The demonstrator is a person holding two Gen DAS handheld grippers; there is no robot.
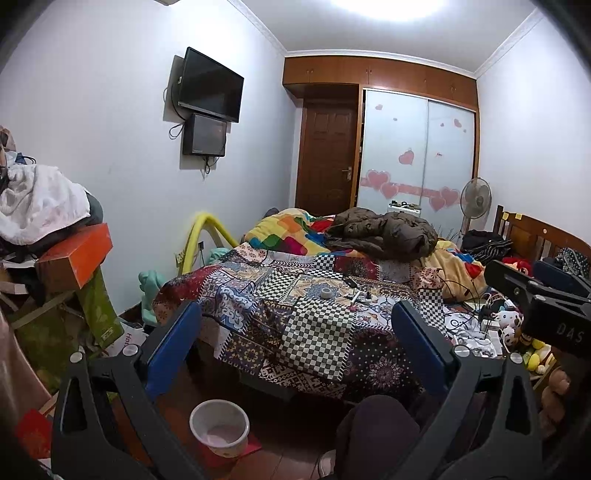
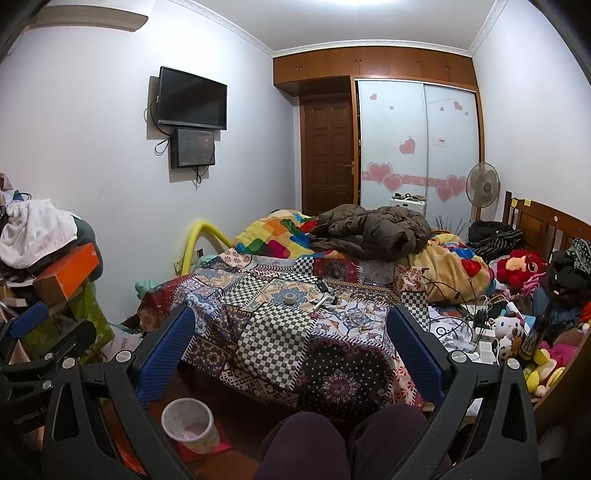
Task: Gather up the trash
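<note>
Ceiling light point(image 1: 388, 5) blows out overhead; room evenly bright, floor under bed point(image 2: 295, 295) dim. Strong fisheye bending, dark corners; distant detail perhaps soft.

From my seat the bed point(image 2: 295, 295) with its patchwork cover fills the middle, wooden headboard point(image 2: 546, 229) at three o'clock. At twelve stand a brown door point(image 2: 327, 155) and a wardrobe point(image 2: 417, 144) with pale sliding panels and pink hearts. A television point(image 2: 192, 98) hangs on the white wall point(image 2: 92, 129) at ten. A pedestal fan point(image 2: 482, 184) stands at one o'clock. Ceiling light point(image 1: 388, 5) glares overhead; the floor point(image 2: 236, 458) is reddish-brown.
</note>
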